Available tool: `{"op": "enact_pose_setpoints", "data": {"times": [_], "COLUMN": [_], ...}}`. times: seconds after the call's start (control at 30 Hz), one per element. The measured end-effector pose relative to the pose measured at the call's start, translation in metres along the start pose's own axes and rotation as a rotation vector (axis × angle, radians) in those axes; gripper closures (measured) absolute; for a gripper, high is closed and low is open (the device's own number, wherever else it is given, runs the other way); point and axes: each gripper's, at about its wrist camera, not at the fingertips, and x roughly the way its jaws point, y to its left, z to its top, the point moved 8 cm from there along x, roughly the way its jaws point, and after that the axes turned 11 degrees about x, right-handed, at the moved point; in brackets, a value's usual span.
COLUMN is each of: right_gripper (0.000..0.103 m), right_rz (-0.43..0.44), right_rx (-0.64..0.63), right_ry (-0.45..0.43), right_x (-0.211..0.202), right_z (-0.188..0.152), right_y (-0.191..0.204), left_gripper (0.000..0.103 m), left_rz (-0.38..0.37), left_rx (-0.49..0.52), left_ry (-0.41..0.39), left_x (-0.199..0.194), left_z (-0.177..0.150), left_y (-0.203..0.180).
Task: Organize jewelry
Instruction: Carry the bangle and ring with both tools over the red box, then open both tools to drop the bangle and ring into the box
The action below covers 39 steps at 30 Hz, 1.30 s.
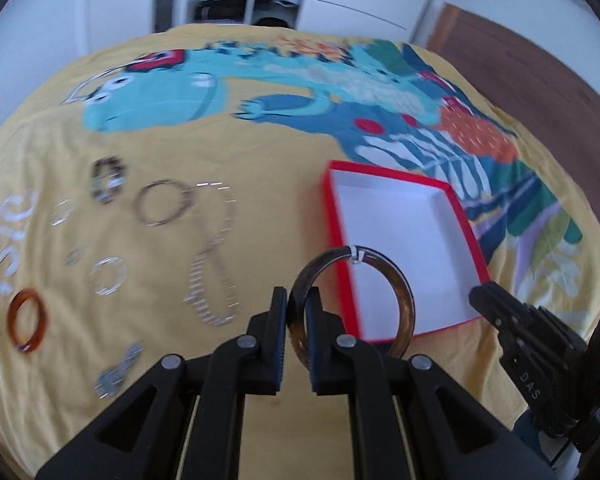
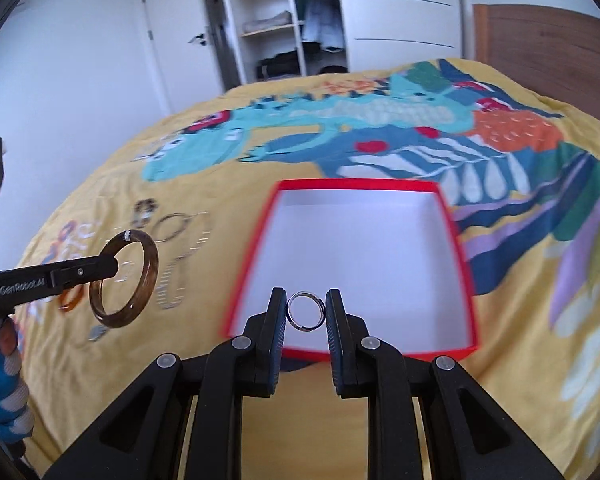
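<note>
My left gripper (image 1: pixel 297 312) is shut on a dark brown bangle (image 1: pixel 404 300), held upright above the near left edge of the open red box (image 1: pixel 396 248). The bangle (image 2: pixel 148 280) and left gripper (image 2: pixel 114 266) also show in the right wrist view, left of the box. My right gripper (image 2: pixel 306 312) is shut on a small silver ring (image 2: pixel 306 311), held over the near edge of the red box (image 2: pixel 360 256), whose white inside is empty. The right gripper (image 1: pixel 500 308) shows at the box's near right corner in the left wrist view.
Loose jewelry lies on the yellow printed bedspread (image 1: pixel 260 152) left of the box: an orange bangle (image 1: pixel 27 320), a thin metal bangle (image 1: pixel 162 203), a patterned bracelet (image 1: pixel 109 179), a silver chain necklace (image 1: pixel 214 256), clear rings (image 1: pixel 108 275). A wooden headboard (image 1: pixel 540 92) stands right.
</note>
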Motion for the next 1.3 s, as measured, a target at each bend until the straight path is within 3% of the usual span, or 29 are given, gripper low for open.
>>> {"op": "enact_pose_setpoints", "data": {"times": [0.13,0.3,0.5,0.67,0.87,0.9,1.03,1.3], "right_gripper": [0.084,0.084,0.083,0.083,0.071,0.071,0.066,0.052], "right_rz": [-0.062,-0.088,-0.127,-0.149,-0.171,-0.173,-0.161,-0.059], "right_rx": [0.035,0.029,-0.017,-0.086,-0.078,-0.070,-0.047,-0.010], "right_ry": [0.042,0.101,0.189,0.223,0.198,0.186,0.136,0.020], "right_x": [0.032,0.062,0.085,0.088,0.075,0.069,0.038,-0.047], "right_z": [0.009,0.007,-0.008,-0.011,-0.007,-0.004,0.006,0.011], "right_y": [-0.044,-0.075,-0.083,-0.081,-0.082,-0.082,-0.075,-0.014], "left_gripper": [0.095,0.095,0.095,0.093,0.093,0.089,0.073,0.072], "left_rz": [0.009,0.056,0.105,0.106,0.048,0.045,0.044,0.091], "left_rx": [0.080,0.153,0.230,0.228,0.195,0.188,0.163,0.149], "left_ry": [0.055,0.113,0.167,0.153,0.116,0.101,0.025,-0.060], "left_x": [0.050,0.090,0.112,0.111,0.092,0.084,0.040,-0.057], "left_z": [0.012,0.008,-0.003,-0.002,0.003,0.005,0.011,-0.010], "left_y": [-0.037,-0.055,-0.062,-0.062,-0.060,-0.059,-0.052,-0.028]}}
